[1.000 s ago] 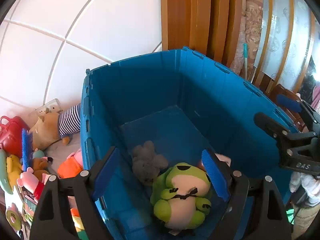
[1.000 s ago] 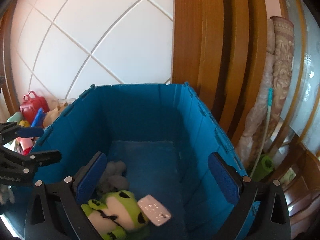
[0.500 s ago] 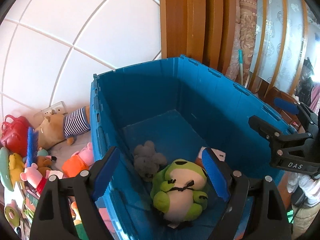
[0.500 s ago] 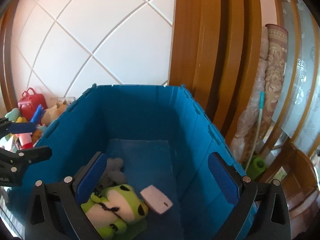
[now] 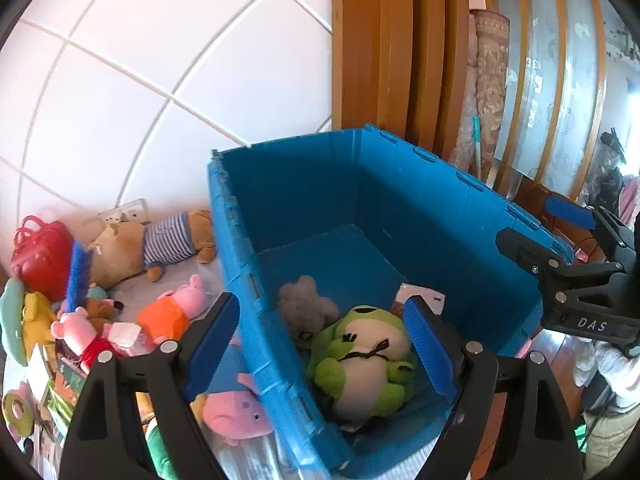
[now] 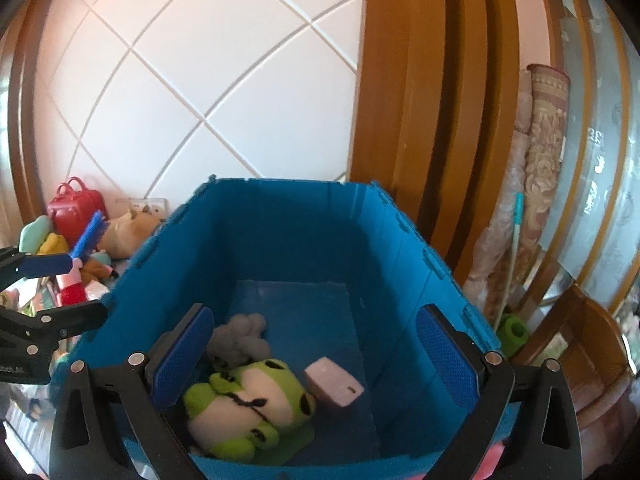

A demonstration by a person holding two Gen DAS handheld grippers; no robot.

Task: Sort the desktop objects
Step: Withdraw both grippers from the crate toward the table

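Note:
A deep blue crate (image 5: 452, 216) (image 6: 404, 236) holds a green frog plush (image 5: 366, 360) (image 6: 248, 400), a grey plush (image 5: 306, 310) (image 6: 240, 338) and a small pink box (image 6: 334, 386). My left gripper (image 5: 324, 344) hangs open over the crate's left wall, with nothing between its fingers. My right gripper (image 6: 316, 360) hovers open above the crate's near end, also empty. Each gripper shows at the edge of the other's view: the right one (image 5: 576, 248) and the left one (image 6: 52, 288).
Left of the crate lie loose toys: a striped-shirt bear (image 5: 148, 244), pink pig plushes (image 5: 172, 312) (image 5: 236, 408), a red bag (image 5: 40, 256) (image 6: 76, 208) and a blue brush (image 5: 76, 276). A tiled wall and a wooden door frame (image 6: 420, 100) stand behind.
Both grippers have drawn back from the crate and drifted left, so more of the crate and the toy pile shows. Both stay open and empty.

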